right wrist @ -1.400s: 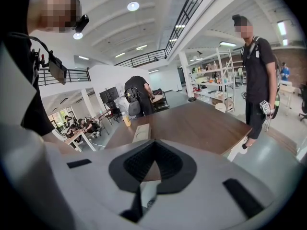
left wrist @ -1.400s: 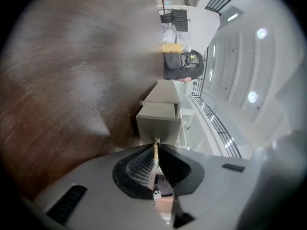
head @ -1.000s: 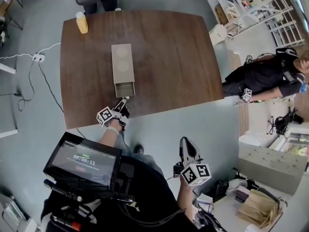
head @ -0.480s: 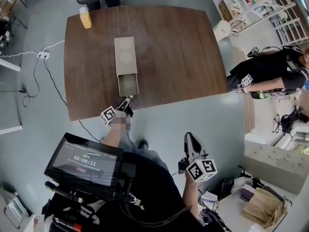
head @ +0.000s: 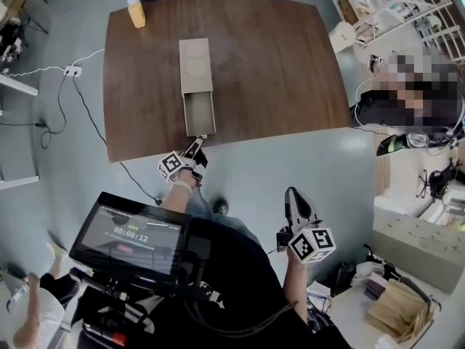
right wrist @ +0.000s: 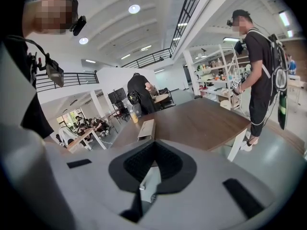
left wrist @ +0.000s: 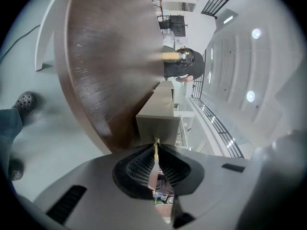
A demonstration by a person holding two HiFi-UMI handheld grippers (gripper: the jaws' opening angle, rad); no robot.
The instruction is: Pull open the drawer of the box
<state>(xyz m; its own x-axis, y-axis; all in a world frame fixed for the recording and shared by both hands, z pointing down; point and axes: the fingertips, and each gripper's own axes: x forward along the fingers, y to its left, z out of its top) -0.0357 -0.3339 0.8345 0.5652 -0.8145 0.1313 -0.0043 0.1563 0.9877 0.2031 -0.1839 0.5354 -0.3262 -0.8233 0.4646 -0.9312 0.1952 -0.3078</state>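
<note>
A long grey box point(head: 196, 65) lies on the brown table point(head: 276, 71). Its drawer point(head: 199, 115) stands pulled out toward the table's near edge. My left gripper point(head: 195, 150) is at the drawer's front, shut on the thin yellowish handle point(left wrist: 156, 145) that sticks out of the drawer front point(left wrist: 158, 124). In the left gripper view the pads of the left gripper point(left wrist: 155, 153) pinch that handle. My right gripper point(head: 294, 195) hangs low, off the table and near my body, shut with nothing in it. The right gripper view shows the right gripper point(right wrist: 154, 144) with the box point(right wrist: 146, 128) far beyond it.
A yellow bottle point(head: 135, 11) stands at the table's far left corner. A power strip point(head: 71, 70) and cable lie on the floor to the left. A person point(head: 407, 104) stands by the table's right side. A screen point(head: 131, 235) is mounted on my chest.
The drawer has slid further out of the box. My left gripper has drawn back toward the table's near edge with the handle in it. The right gripper has barely moved.
</note>
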